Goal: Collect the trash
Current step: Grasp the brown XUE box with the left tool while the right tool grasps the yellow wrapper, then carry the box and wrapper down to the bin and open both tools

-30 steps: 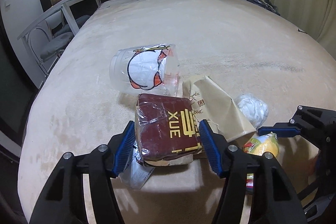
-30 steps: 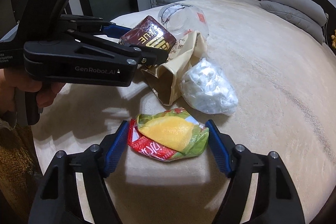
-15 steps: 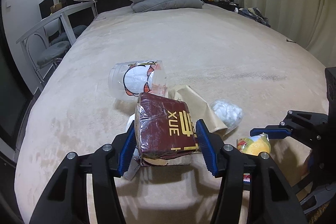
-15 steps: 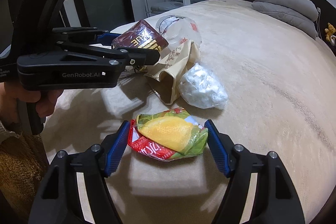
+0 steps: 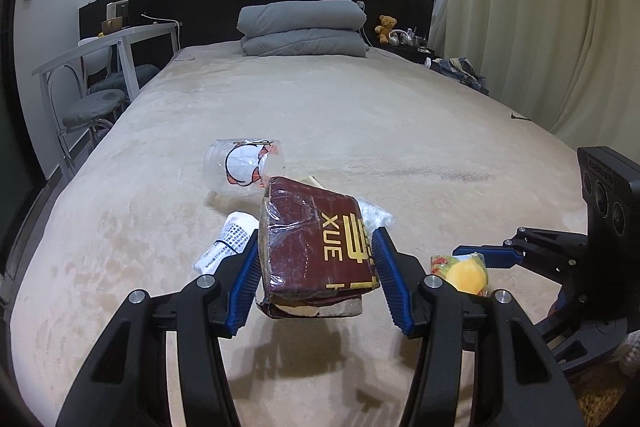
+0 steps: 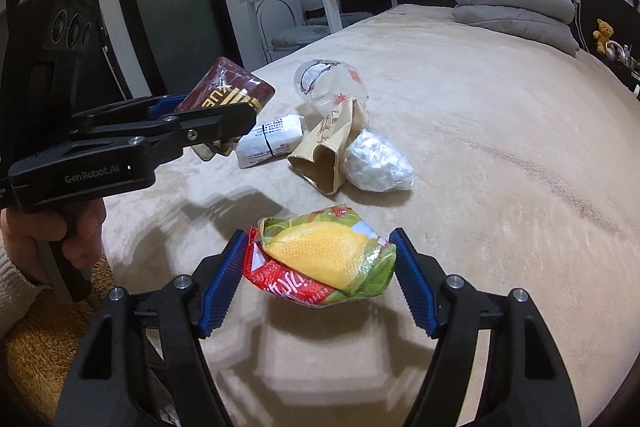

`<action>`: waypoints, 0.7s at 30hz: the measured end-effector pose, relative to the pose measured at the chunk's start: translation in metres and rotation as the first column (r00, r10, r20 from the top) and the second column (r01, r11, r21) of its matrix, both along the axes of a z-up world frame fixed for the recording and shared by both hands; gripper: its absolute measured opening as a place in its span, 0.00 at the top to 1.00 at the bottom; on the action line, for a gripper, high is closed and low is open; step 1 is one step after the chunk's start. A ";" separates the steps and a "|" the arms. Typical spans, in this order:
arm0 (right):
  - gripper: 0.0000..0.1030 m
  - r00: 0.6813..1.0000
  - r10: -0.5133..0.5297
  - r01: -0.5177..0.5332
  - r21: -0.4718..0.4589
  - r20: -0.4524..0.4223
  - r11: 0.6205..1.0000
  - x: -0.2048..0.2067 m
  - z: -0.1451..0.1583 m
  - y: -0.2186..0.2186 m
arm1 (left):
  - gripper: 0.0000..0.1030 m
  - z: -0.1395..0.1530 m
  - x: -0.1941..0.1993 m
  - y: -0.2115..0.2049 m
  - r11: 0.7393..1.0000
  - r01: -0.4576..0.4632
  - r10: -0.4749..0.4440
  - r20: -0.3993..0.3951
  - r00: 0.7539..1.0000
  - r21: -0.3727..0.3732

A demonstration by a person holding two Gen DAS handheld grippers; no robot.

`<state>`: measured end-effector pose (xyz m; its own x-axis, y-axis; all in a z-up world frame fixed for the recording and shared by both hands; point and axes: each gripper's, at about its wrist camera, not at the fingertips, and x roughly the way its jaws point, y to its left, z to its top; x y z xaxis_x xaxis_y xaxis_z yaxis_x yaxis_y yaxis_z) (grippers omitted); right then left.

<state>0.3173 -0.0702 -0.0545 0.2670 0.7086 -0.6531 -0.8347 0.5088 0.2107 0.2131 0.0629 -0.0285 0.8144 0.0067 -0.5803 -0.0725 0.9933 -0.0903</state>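
My left gripper [image 5: 316, 279] is shut on a dark red packet [image 5: 316, 251] with gold letters and holds it above the beige bed [image 5: 360, 115]. My right gripper [image 6: 320, 275] is shut on a crumpled red, green and yellow snack wrapper [image 6: 320, 259], also lifted off the bed. On the bed lie a clear plastic cup [image 5: 244, 167], a white printed packet [image 5: 230, 241], a tan paper bag [image 6: 332, 147] and a white crumpled plastic bag [image 6: 378, 165]. The left gripper [image 6: 208, 115] with its packet [image 6: 230, 95] shows in the right wrist view.
Folded grey bedding [image 5: 300, 29] lies at the dark headboard. A white table [image 5: 108, 47] with stools [image 5: 90, 107] stands left of the bed. Curtains [image 5: 540, 7] hang on the right. A nightstand with a teddy bear [image 5: 386, 27] is at the far right.
Both grippers have risen and pulled back from the pile, carrying the dark red packet and the snack wrapper. The white printed packet, earlier under the red packet, now lies uncovered.
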 end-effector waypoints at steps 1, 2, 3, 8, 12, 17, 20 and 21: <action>0.30 1.000 -0.005 0.005 0.000 -0.002 1.000 -0.002 0.001 -0.002 | 0.48 -0.001 -0.004 -0.001 1.000 -0.002 0.002 0.000 1.000 -0.012; 0.30 1.000 -0.007 0.007 0.002 0.000 1.000 -0.004 0.001 -0.005 | 0.48 -0.002 -0.009 -0.002 1.000 -0.003 0.003 0.001 1.000 -0.023; 0.30 1.000 -0.011 0.011 0.006 0.000 1.000 -0.007 0.002 -0.007 | 0.48 -0.004 -0.013 -0.003 1.000 -0.003 0.003 0.001 1.000 -0.029; 0.30 0.999 -0.043 0.044 0.032 -0.020 0.999 -0.023 0.003 -0.025 | 0.48 -0.008 -0.037 -0.014 0.999 0.013 -0.012 0.010 1.000 -0.050; 0.30 0.998 -0.063 0.064 0.053 -0.030 0.996 -0.040 0.004 -0.041 | 0.48 -0.011 -0.058 -0.020 0.998 0.022 -0.021 0.021 1.000 -0.065; 0.30 0.995 -0.084 0.087 0.076 -0.051 0.993 -0.059 0.005 -0.059 | 0.48 -0.014 -0.085 -0.030 0.995 0.031 -0.027 0.039 0.999 -0.090; 0.30 0.993 -0.094 0.099 0.086 -0.066 0.991 -0.071 0.004 -0.070 | 0.48 -0.018 -0.100 -0.034 0.995 0.032 -0.029 0.036 0.999 -0.099; 0.30 0.993 -0.097 0.103 0.089 -0.069 0.991 -0.075 0.004 -0.073 | 0.48 -0.019 -0.104 -0.035 0.994 0.032 -0.028 0.033 0.999 -0.103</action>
